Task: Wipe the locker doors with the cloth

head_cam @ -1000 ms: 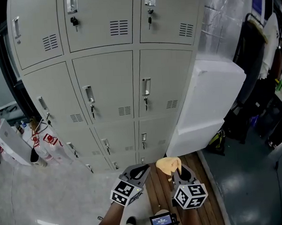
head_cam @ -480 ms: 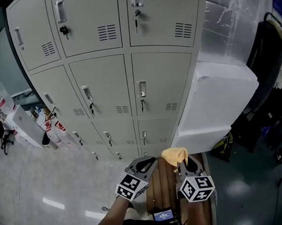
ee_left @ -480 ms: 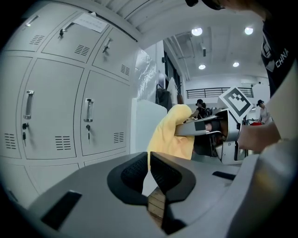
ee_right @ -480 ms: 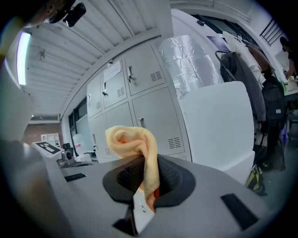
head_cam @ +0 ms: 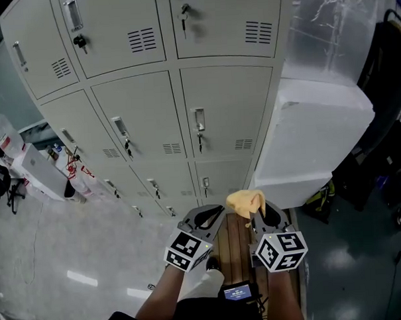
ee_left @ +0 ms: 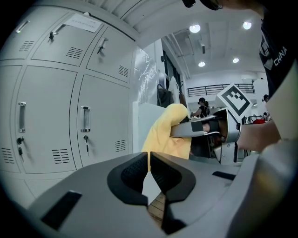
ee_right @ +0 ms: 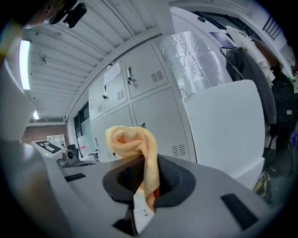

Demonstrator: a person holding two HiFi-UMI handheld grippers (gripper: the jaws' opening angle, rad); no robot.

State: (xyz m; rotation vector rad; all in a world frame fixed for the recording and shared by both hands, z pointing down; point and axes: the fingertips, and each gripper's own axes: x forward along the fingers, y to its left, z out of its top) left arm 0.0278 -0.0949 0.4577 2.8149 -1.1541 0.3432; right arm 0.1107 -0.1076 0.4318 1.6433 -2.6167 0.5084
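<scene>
1. Locker doors (head_cam: pixel 205 116), pale grey with vents and keyed handles, fill the far side ahead of us.
2. To their right we see a white block (head_cam: pixel 319 144) standing against the lockers.
3. Our left gripper (head_cam: pixel 206 215), on the near side, has its jaws drawn almost together on nothing.
4. Our right gripper (head_cam: pixel 259 213), just beside it, pinches the yellow cloth (head_cam: pixel 245 202), which bunches above the jaws, apart from the doors.

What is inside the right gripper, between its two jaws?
A yellow cloth is pinched in the right gripper; its bunched top sticks out above. The cloth covers the inner faces of the jaws where they grip.
</scene>
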